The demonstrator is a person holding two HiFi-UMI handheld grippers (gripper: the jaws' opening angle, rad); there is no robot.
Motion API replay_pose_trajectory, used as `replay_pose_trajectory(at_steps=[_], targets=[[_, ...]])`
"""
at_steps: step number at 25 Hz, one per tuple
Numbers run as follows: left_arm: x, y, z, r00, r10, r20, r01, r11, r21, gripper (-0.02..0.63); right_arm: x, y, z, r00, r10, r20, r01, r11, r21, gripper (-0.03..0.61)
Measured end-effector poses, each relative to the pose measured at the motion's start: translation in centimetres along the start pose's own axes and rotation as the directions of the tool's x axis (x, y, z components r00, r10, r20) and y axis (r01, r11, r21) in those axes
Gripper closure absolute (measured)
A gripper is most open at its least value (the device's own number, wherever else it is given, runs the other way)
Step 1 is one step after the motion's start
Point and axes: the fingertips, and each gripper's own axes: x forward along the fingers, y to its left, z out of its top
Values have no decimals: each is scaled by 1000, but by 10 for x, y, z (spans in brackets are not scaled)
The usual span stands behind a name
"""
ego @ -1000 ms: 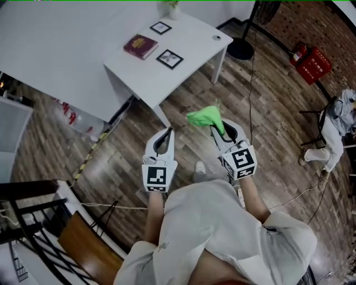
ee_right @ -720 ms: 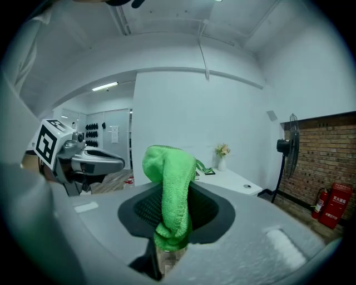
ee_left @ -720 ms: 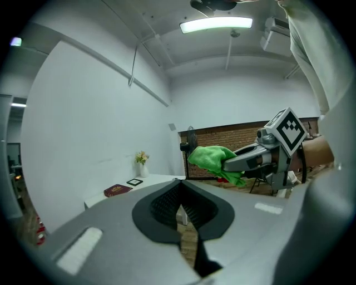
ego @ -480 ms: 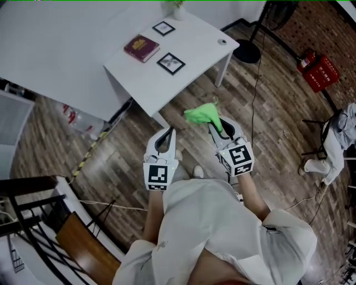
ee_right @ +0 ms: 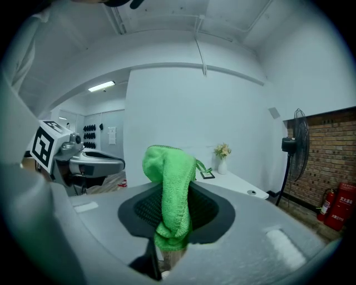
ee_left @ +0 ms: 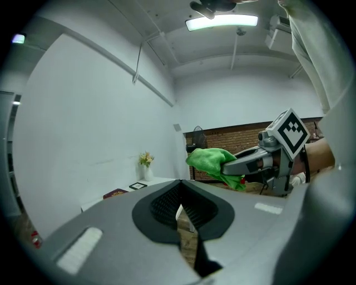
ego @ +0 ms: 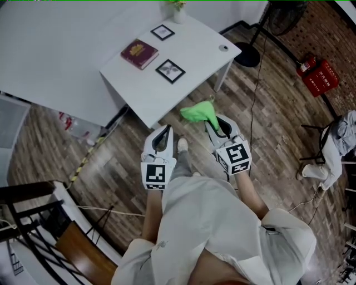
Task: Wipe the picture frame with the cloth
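My right gripper (ee_right: pixel 173 185) was clamped on the cloth (ego: pixel 197 113). The green fabric was pinched between the two fingers, bunched up above their tips and hanging in a fold down the gap. My left gripper (ee_left: pixel 180 181) had its fingers together with nothing between them. I held both out in front of me over the wooden floor (ego: pixel 111 161), side by side and apart, short of the white table (ego: pixel 192 39) and pointing toward it. The cloth hung in the air just off the table's nearest corner, touching nothing but my fingers. On the table lay two frames, both flat: the near frame (ego: pixel 170 70) close to that corner, and the far frame (ego: pixel 162 32) further back by the wall. A dark red book (ego: pixel 139 53) lay to the left, between them, touching neither. A vase (ego: pixel 178 8) of flowers stood at the back edge beside the far frame. Off to the right a fan (ee_right: pixel 292 147) stood before a brick wall.
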Motion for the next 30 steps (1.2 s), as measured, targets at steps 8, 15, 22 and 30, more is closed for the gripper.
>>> replay_pose_trajectory(at_steps=[8, 15, 22, 30], targets=[[58, 54, 2, 1000, -23, 10, 24, 999, -30, 594, 67, -25, 16, 1000, -27, -14, 27, 1000, 10, 486], [111, 106, 1, 999, -51, 1, 51, 997, -61, 594, 129, -45, 28, 998, -60, -38, 60, 998, -3, 486], [158, 153, -1, 998, -67, 22, 69, 994, -82, 594, 183, -63, 43, 995, -90, -32, 88, 995, -47, 486], [199, 182, -17, 997, -74, -8, 73, 992, -103, 594, 224, -85, 45, 993, -108, -45, 105, 993, -51, 486]])
